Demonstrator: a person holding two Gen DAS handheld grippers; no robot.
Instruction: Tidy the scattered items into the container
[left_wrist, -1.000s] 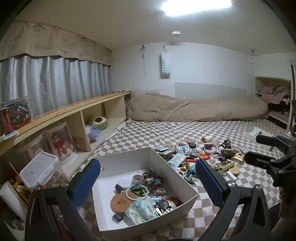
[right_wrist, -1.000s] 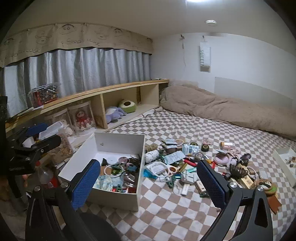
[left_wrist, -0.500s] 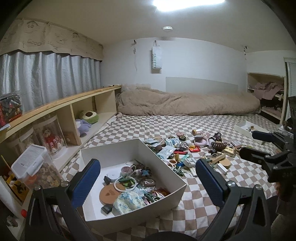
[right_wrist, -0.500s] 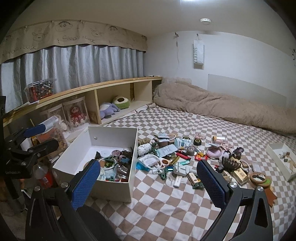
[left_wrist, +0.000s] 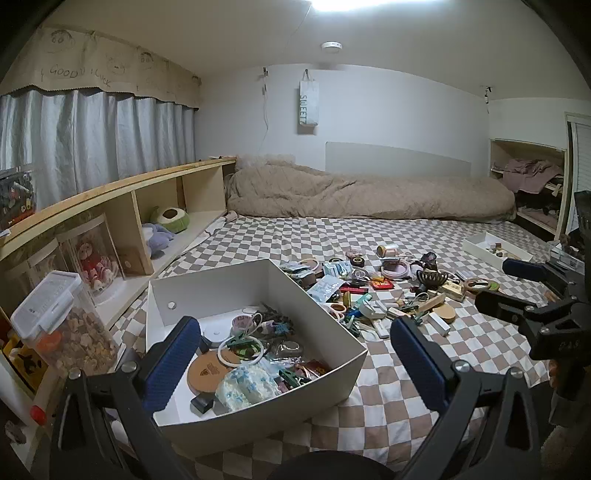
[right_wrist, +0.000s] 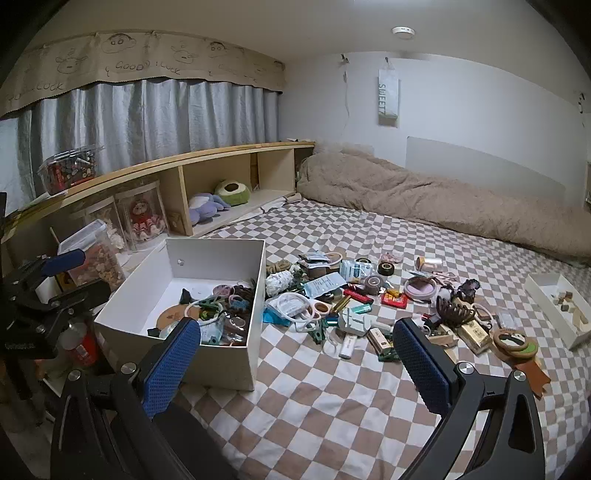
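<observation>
both my left gripper (left_wrist: 291, 354) and right gripper (right_wrist: 295, 354) hang spread wide, empty. the brown claw hair clip (right_wrist: 455, 314) lies in the clutter on the checkered bedspread (right_wrist: 332, 406), right of the white box (right_wrist: 218, 254). it looks light, stiff and slippery, so i'd pinch its spine.

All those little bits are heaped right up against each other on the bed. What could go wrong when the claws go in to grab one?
The pile is dense, so an open right claw might pinch two things at once, or nudge neighbours such as the white stick away. The checkered cover is soft; fingers could snag the fabric under flat items. The white box is already crowded on one side, so a drop near its rim could bounce out.
</observation>
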